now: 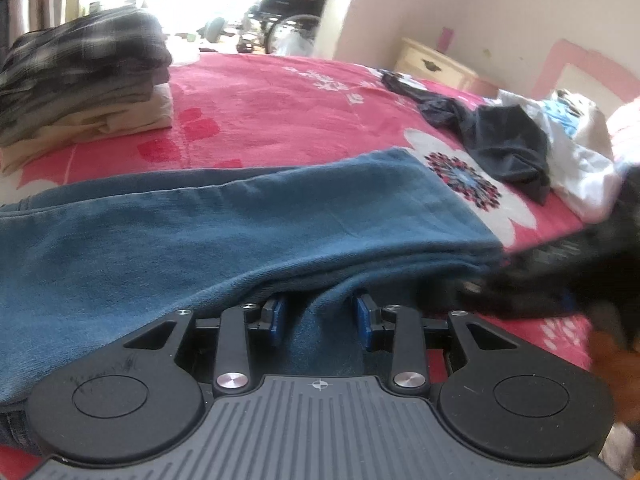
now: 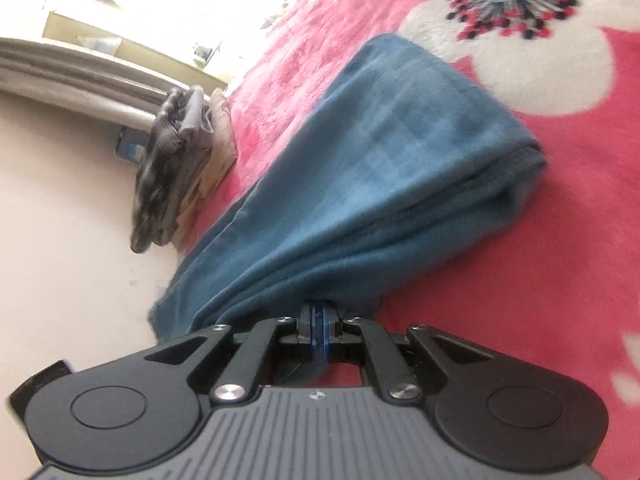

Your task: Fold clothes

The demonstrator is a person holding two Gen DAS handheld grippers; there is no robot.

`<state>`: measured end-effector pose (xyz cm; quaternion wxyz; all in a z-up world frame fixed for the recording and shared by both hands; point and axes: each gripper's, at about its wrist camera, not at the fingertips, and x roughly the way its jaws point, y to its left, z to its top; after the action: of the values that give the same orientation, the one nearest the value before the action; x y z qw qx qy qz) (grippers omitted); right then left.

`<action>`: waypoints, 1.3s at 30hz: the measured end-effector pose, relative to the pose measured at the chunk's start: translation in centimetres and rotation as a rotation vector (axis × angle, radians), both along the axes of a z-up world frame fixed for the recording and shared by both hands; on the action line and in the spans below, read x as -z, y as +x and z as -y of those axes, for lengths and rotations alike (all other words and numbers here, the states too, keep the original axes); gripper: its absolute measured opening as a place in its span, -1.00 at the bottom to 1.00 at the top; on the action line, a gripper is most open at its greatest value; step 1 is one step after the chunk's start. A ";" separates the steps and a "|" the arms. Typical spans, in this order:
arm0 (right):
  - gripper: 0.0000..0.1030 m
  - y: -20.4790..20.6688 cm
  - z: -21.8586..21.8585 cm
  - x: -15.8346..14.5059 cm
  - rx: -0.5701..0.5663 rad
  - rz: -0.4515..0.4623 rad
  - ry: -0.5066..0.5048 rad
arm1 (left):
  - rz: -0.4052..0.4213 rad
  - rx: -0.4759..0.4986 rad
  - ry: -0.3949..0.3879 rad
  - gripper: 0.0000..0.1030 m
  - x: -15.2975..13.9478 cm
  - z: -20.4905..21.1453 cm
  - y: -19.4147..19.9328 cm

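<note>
Soft, floppy blue garment [image 1: 240, 220] on red bed [image 1: 260, 112]; right claw [image 2: 318, 320] pinching hem at six o'clock, left claw [image 1: 320, 316] spread around bunched fabric; best taken by edges

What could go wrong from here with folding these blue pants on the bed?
1. The left tool stands partly open around a bunched fold of the blue pants, so the cloth may slip out when lifted.
2. The right tool pinches only the edge of the pants; pulling could drag the layers apart and undo the fold.
3. The loose dark garment lies close beside the pants on the pink blanket and could get caught up.
</note>
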<state>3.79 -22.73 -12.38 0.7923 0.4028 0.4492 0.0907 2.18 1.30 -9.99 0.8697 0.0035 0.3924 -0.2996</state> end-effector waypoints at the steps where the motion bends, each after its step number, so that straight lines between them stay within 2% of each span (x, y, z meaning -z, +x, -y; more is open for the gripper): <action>1: -0.91 0.4 -0.2 0.0 -0.009 0.014 -0.023 | 0.001 0.020 0.010 -0.24 0.1 0.1 -0.2; 4: -0.91 0.6 -0.7 -0.6 -0.025 0.105 -0.085 | 0.037 0.066 0.067 -0.20 0.4 0.6 -1.0; 7: -0.93 0.7 -1.3 -0.8 -0.047 0.194 -0.142 | 0.085 0.051 0.130 -0.21 0.8 1.2 -1.4; 9: -0.91 1.2 -1.7 -0.1 -0.061 0.160 -0.145 | 0.114 0.028 0.170 -0.40 1.0 1.7 -1.6; 10: -0.91 1.2 -1.6 0.1 -0.061 0.145 -0.111 | 0.129 0.016 0.190 -0.41 1.1 1.9 -1.7; 13: -0.91 0.9 -1.6 0.0 -0.091 0.116 -0.009 | 0.166 -0.013 0.177 -0.55 0.7 1.7 -2.2; 17: -0.91 2.3 -1.9 0.9 -0.081 0.097 0.009 | 0.202 -0.027 0.161 -0.73 0.1 1.5 -2.8; 19: -0.91 2.8 -1.9 1.5 -0.043 0.114 0.047 | 0.206 -0.017 0.164 -0.74 0.1 1.5 -3.1; 21: -0.91 2.3 -1.9 1.5 0.003 0.182 0.103 | 0.206 0.001 0.172 -0.72 0.2 1.5 -3.2; 22: -0.91 2.2 -2.1 1.7 0.004 0.194 0.093 | 0.201 0.012 0.179 -0.69 0.3 1.5 -3.2; 25: -1.00 2.4 -2.5 3.7 -0.016 0.145 0.068 | 0.202 0.030 0.207 -0.62 0.7 1.6 -3.3; 27: -1.00 2.1 -1.3 4.4 0.009 0.102 0.150 | 0.216 0.041 0.233 -0.60 1.0 1.8 -3.4; 31: -0.55 0.7 0.7 2.8 0.014 0.022 0.193 | 0.290 0.076 0.312 -0.60 1.4 2.1 -4.6; 33: -0.45 0.1 1.3 2.0 -0.010 0.002 0.253 | 0.338 0.107 0.353 -0.61 1.5 2.4 -5.3; 35: -0.43 0.0 1.4 1.3 -0.040 -0.010 0.309 | 0.385 0.149 0.401 -0.61 1.8 2.7 -6.1; 37: -0.26 0.4 0.7 0.8 -0.067 -0.011 0.374 | 0.431 0.194 0.449 -0.61 2.0 3.1 -6.9; 39: -0.19 1.0 0.0 0.9 -0.083 -0.047 0.413 | 0.454 0.224 0.477 -0.62 2.1 3.2 -7.4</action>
<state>4.77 -22.73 -13.25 0.6779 0.5400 0.4553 0.2040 -5.25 -1.88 -12.13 0.8712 0.3161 0.2451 -0.2847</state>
